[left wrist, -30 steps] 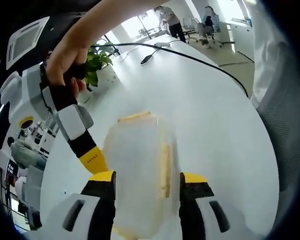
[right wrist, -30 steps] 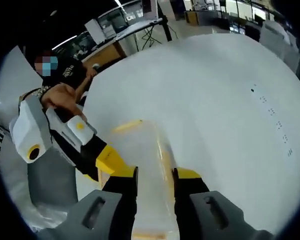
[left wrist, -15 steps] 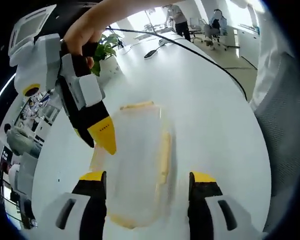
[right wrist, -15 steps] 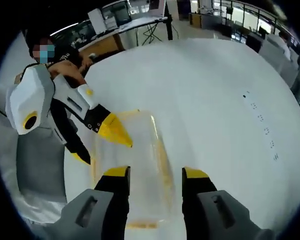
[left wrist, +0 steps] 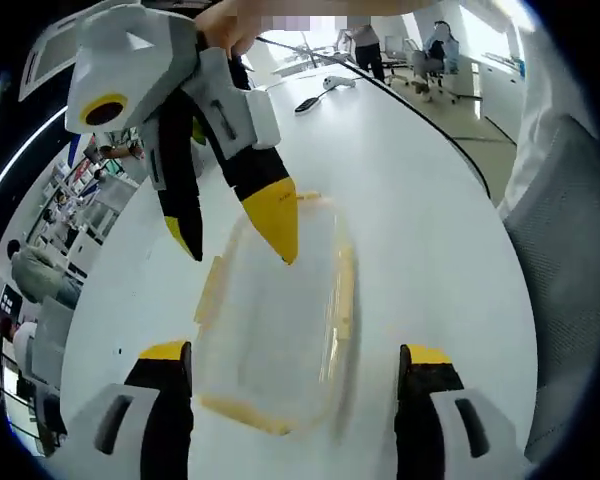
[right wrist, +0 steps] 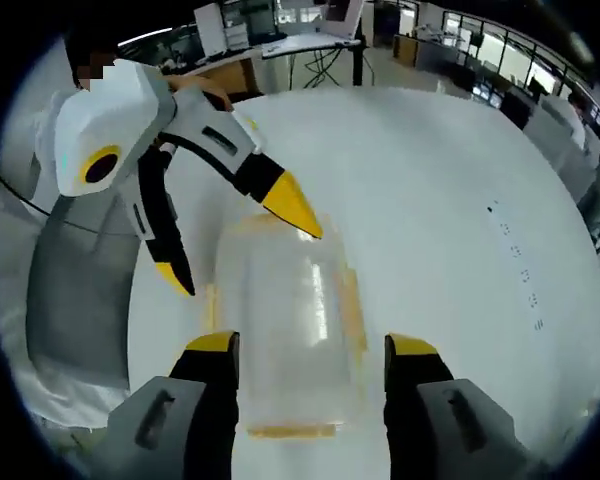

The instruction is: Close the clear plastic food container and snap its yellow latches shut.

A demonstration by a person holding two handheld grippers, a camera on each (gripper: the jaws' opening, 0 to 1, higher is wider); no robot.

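The clear plastic container (left wrist: 275, 320) lies flat on the white table (left wrist: 420, 200), with yellow latches (left wrist: 345, 295) along its edges. In the left gripper view it sits between and beyond my left gripper's (left wrist: 295, 355) wide-apart jaws, untouched. My right gripper (left wrist: 242, 252) reaches in from the upper left, open, one yellow fingertip (left wrist: 278, 220) over the container's far end. In the right gripper view the container (right wrist: 290, 320) lies ahead of my open right gripper (right wrist: 312, 346). The left gripper (right wrist: 250, 262) hangs open above the container's far left corner.
A black cable (left wrist: 410, 110) and a dark mouse (left wrist: 310, 103) lie on the far table. A grey chair (left wrist: 570, 240) stands at the right. The person's grey clothing (right wrist: 80, 290) shows at the table's left edge. Small dark marks (right wrist: 525, 270) dot the table on the right.
Both grippers have opened wider and drawn back from the container, which they flanked closely a second ago. Each now shows larger and higher in the other's view.
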